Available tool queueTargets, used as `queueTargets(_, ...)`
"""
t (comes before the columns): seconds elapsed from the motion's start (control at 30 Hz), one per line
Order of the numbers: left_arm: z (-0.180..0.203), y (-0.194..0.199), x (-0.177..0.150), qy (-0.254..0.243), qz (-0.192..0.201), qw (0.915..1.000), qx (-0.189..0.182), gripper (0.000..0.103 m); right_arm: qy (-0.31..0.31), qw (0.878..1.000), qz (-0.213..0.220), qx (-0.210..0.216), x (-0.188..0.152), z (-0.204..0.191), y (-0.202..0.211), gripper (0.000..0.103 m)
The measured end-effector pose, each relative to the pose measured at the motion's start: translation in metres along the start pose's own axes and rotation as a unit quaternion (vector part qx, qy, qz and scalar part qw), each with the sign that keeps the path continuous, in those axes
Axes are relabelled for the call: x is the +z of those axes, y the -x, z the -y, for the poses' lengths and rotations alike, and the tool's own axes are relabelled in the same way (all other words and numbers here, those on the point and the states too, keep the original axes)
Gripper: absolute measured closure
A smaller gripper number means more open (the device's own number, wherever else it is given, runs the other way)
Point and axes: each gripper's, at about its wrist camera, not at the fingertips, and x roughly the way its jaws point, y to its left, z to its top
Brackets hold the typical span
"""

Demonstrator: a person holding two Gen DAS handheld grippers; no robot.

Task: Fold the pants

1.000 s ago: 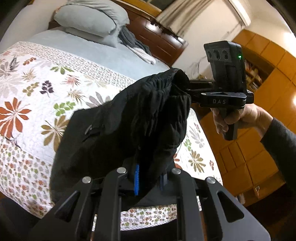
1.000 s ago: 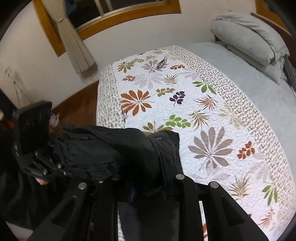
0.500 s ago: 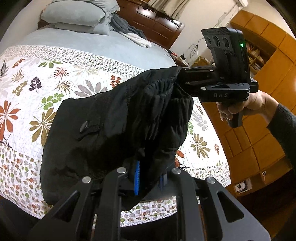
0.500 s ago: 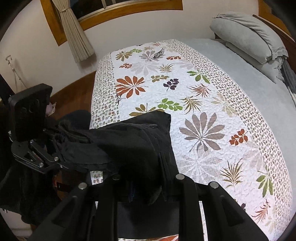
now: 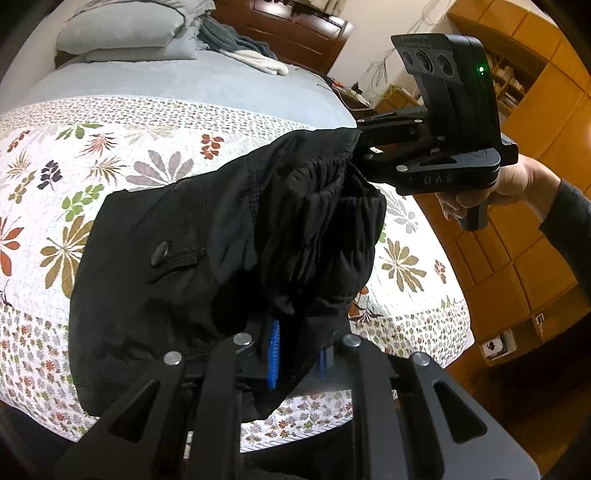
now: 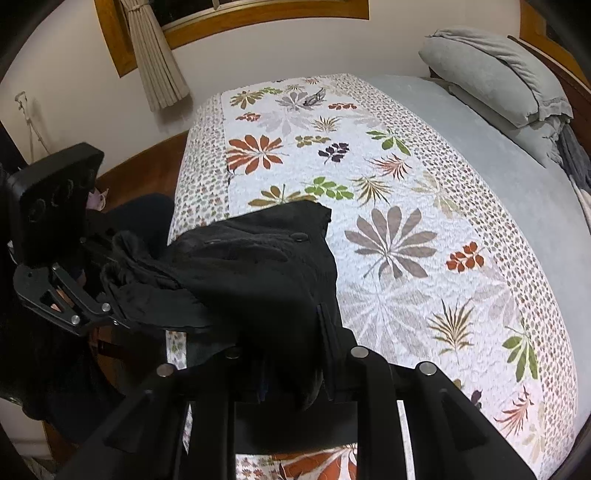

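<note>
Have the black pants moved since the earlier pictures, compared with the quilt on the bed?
Yes. In the right wrist view the black pants have advanced over the floral quilt, now covering the olive leaf print.

Matt black cloth pants (image 5: 207, 258), gathered into fine ridges at the waistband and fastened with a dull dark button (image 5: 161, 254), hang over a quilted cotton bedspread (image 6: 399, 258) printed with leaves, its stitched surface lightly puckered. At 12 o'clock lie soft, brushed grey pillows (image 5: 122, 29) on a smooth grey sheet (image 5: 192, 79). The right gripper (image 5: 360, 155) is matt black plastic with bright metal screws. Glossy varnished wood panelling (image 5: 543, 236) gleams at 3 o'clock.
</note>
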Motion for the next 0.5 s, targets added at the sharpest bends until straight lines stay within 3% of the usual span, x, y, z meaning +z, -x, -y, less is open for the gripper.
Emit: queueTargets(0.5,0.026,-0.034,-0.008,-0.027,-0.031,0.9991,-0.002,0.090,0.010,1.000,-0.012,-0.020,-0.041,0.006,0.001,0.081)
